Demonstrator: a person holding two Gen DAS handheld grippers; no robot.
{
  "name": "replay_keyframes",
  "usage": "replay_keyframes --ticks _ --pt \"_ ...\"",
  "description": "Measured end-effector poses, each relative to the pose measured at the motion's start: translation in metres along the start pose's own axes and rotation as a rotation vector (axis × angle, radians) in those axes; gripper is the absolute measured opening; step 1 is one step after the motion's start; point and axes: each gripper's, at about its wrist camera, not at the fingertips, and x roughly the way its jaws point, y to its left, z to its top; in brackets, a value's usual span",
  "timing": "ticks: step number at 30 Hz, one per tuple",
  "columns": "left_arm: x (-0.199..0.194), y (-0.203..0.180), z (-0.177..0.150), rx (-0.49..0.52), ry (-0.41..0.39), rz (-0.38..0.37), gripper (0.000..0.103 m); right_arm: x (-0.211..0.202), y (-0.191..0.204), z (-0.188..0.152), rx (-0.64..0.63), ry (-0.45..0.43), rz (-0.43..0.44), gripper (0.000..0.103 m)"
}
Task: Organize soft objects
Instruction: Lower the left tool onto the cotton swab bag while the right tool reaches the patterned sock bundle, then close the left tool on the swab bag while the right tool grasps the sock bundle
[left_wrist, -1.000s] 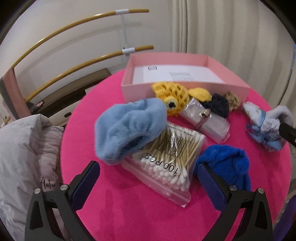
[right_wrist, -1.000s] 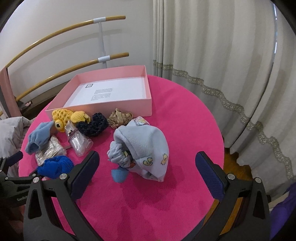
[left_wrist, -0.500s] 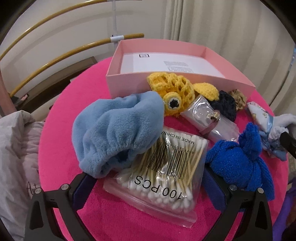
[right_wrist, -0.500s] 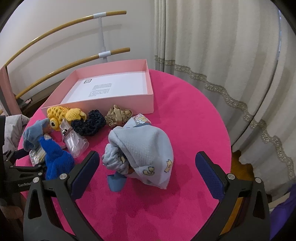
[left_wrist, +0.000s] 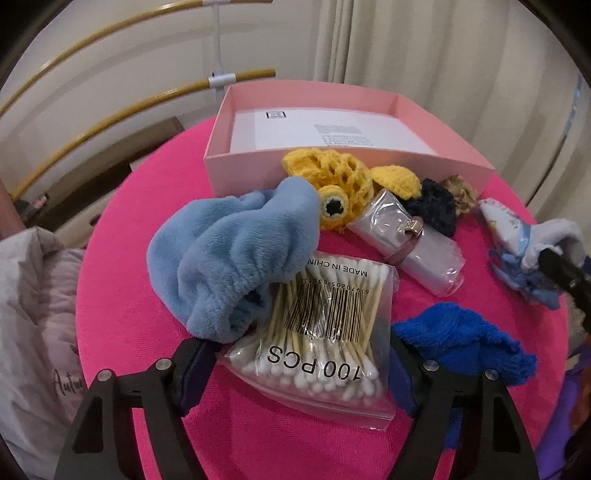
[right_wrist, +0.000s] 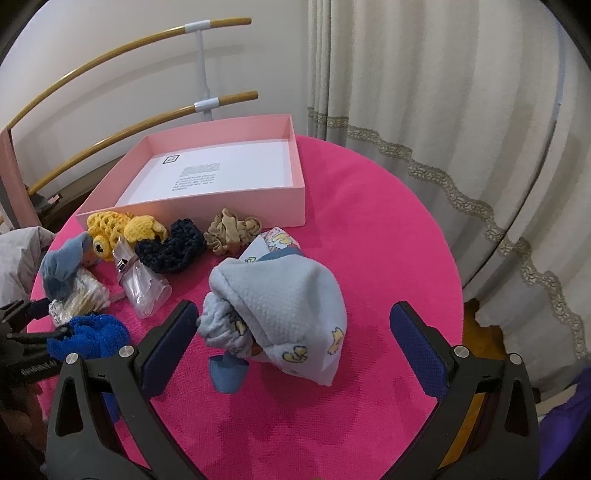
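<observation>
While both hand-held grippers hover with jaws apart, the left hand-held gripper (left_wrist: 295, 365) straddles the swab bag (left_wrist: 325, 325) at the surface's near edge, risking grabbing it instead of soft cloths (left_wrist: 236, 258); the box (right_wrist: 207, 177) waits beyond.

Left gripper (left_wrist: 295, 373) showing matte black angular arms, silver round screws, dark navy textured pads (left_wrist: 192, 373), right gripper (right_wrist: 295, 343) wearing the same black frame, silver screws, navy dimpled pads (right_wrist: 415, 350), faint pale lettering on the black body nearby
</observation>
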Motion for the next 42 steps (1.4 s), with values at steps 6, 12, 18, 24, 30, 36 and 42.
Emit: replay_keyframes --ticks 6,12,18,24,30,36,42 --pt "0.004 -0.012 -0.002 -0.026 -0.014 0.016 0.060 0.008 0.006 0.001 -0.019 0.021 0.005 0.103" --pt "-0.011 -0.019 -0.014 -0.046 -0.015 -0.003 0.057 0.032 0.002 -0.002 -0.001 0.082 0.019 0.087" --pt "-0.028 -0.012 -0.020 -0.072 -0.010 -0.046 0.057 0.030 -0.009 -0.008 0.034 0.082 0.089 0.059" --pt "-0.048 -0.012 -0.027 -0.068 -0.016 -0.060 0.056 0.014 -0.016 -0.011 0.049 0.057 0.125 0.056" --pt "-0.060 -0.013 -0.030 -0.037 0.003 -0.095 0.060 0.004 -0.010 -0.009 0.036 0.040 0.140 0.057" --pt "-0.055 -0.007 -0.036 -0.062 0.050 -0.077 0.066 0.007 -0.008 -0.013 0.040 0.057 0.145 0.058" --pt "-0.057 -0.009 -0.039 -0.087 0.060 -0.064 0.087 0.007 -0.009 -0.012 0.040 0.057 0.141 0.058"
